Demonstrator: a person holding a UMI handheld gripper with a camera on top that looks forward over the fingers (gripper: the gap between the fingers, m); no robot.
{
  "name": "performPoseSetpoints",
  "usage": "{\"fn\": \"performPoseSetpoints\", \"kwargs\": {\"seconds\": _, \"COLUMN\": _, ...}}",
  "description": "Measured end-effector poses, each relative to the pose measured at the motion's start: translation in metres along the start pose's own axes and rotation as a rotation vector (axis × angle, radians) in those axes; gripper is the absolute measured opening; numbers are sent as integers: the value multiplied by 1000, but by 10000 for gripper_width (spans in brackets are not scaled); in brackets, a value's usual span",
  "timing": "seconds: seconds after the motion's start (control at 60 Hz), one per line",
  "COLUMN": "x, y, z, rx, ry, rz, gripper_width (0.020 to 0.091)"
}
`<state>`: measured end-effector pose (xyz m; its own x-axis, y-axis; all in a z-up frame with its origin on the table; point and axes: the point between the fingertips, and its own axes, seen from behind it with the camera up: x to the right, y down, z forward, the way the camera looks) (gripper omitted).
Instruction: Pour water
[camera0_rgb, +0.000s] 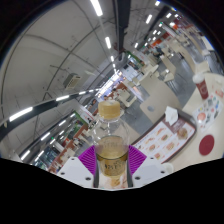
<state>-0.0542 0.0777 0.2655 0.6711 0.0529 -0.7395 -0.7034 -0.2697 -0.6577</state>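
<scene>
A clear plastic bottle (112, 158) holding yellowish liquid sits between my gripper's (112, 160) purple pads (88, 159), and both pads press against its sides. The bottle is lifted and tilted, with its top pointing away from me. Just beyond its mouth is a clear cup (108, 110) that also holds yellowish liquid. Where the bottle's mouth meets the cup is hard to make out.
A table (175, 130) with a printed menu sheet (165, 142) lies to the right. A red and white cup (205, 90) stands further right. The ceiling with long strip lights (60, 100) fills the left and top.
</scene>
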Motion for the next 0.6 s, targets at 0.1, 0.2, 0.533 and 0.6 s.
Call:
{"fn": "performPoseSetpoints", "kwargs": {"seconds": 0.1, "x": 17, "y": -56, "z": -22, "rx": 59, "ry": 40, "rz": -264, "gripper_width": 374}}
{"fn": "performPoseSetpoints", "kwargs": {"seconds": 0.2, "x": 61, "y": -93, "z": -37, "rx": 84, "ry": 111, "rz": -479, "gripper_width": 374}}
{"fn": "performPoseSetpoints", "kwargs": {"seconds": 0.533, "x": 264, "y": -57, "z": -41, "rx": -109, "ry": 295, "rz": -746, "gripper_width": 374}}
{"fn": "performPoseSetpoints", "kwargs": {"seconds": 0.6, "x": 290, "y": -39, "z": -40, "rx": -142, "ry": 302, "rz": -749, "gripper_width": 372}}
